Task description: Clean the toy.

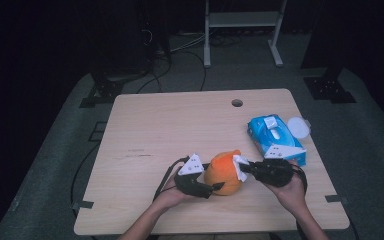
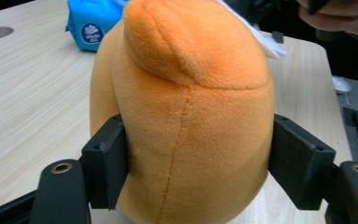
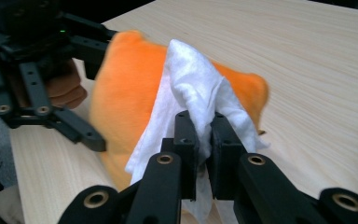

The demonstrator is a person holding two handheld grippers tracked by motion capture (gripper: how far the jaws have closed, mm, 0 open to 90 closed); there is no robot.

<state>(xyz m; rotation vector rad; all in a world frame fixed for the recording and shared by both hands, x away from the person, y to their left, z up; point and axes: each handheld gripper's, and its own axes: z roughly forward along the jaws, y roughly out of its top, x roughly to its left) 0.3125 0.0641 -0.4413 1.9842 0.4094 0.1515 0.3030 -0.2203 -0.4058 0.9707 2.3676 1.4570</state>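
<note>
Orange plush toy (image 1: 223,172), soft and light, stands near-centre on the desk (image 1: 180,125). Left gripper (image 2: 198,163) fingers clamp its lower body; right gripper (image 3: 205,140) fingers pinch a limp wipe (image 3: 191,88) against it.

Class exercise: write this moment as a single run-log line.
left gripper: jaws clamping orange plush toy | right gripper: shut on white wipe, pressed against toy | wipe pack: behind, on table

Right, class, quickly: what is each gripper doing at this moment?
Left gripper: jaws clamped on the sides of the orange plush toy.
Right gripper: shut on a white wet wipe, held against the toy.
</note>
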